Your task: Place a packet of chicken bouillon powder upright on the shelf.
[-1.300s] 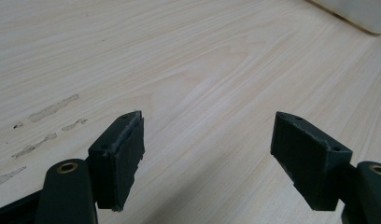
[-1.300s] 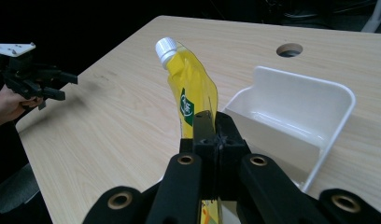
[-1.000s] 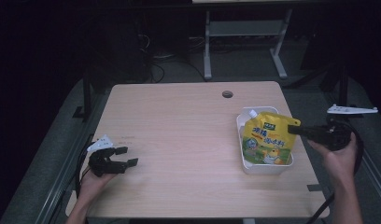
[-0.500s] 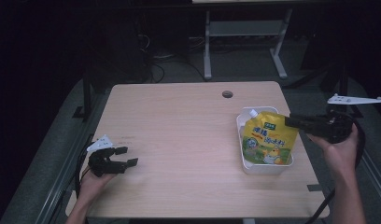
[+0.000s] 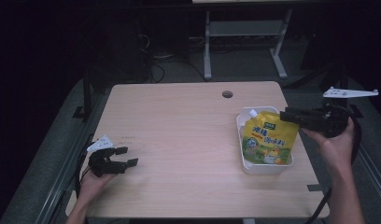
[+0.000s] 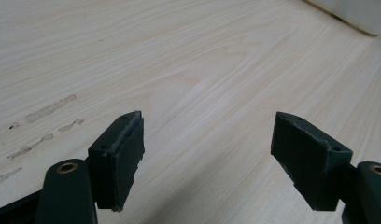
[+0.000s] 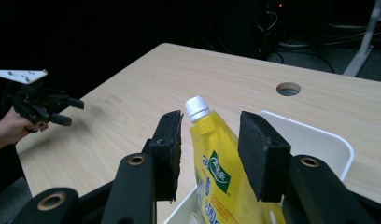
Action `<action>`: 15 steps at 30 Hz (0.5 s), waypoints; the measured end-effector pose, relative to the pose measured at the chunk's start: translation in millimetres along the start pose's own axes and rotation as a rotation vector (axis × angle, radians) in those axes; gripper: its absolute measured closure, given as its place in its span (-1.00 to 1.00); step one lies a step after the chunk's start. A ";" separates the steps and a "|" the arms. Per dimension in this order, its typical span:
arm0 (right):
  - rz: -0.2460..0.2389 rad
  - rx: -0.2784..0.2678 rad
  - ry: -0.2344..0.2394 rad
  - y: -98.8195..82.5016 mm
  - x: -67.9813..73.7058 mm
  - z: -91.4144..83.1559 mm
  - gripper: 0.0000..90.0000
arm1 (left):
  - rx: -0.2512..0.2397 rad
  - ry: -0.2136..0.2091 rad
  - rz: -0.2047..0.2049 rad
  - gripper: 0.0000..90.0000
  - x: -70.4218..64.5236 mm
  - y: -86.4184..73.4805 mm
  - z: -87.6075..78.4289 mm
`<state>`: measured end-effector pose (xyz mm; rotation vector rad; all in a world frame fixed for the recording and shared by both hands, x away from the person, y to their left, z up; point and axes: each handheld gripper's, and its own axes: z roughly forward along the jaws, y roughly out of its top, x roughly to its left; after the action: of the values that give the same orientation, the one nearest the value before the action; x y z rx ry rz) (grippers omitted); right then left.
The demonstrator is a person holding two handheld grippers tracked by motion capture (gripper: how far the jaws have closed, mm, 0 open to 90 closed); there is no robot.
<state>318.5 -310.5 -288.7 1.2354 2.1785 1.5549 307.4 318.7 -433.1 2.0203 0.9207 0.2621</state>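
Note:
A yellow spouted pouch (image 5: 268, 142) with a white cap (image 7: 196, 107) leans upright in a white tray (image 5: 240, 140) at the table's right side. My right gripper (image 5: 284, 114) hovers level by the pouch's upper right corner, pointing left. Its jaws have just been opening and stand open. In the right gripper view the pouch (image 7: 216, 172) shows beyond the gap of my right gripper (image 7: 209, 144), and neither pad touches it. My left gripper (image 5: 127, 156) rests open near the table's front left corner. Nothing lies between the jaws of my left gripper (image 6: 212, 154).
A round cable hole (image 5: 227, 94) sits near the table's far edge. Bare wood stretches between the two grippers. The tray's white rim (image 7: 314, 135) lies just below the right jaws. Dark floor and a desk frame (image 5: 244, 42) lie beyond the table.
The right gripper was shut at the pouch's top corner. It has since opened and lifted a little up and to the right. The pouch stays in the tray. The left gripper has not moved.

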 end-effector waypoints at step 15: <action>0.000 0.018 -0.016 0.0 -1.0 3.0 0.31 | -0.004 0.001 -0.004 -0.44 0.9 -0.1 -1.0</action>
<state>320.9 -309.1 -290.3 1.2492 2.1878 1.5231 307.5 320.0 -432.7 2.0143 0.9246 0.2627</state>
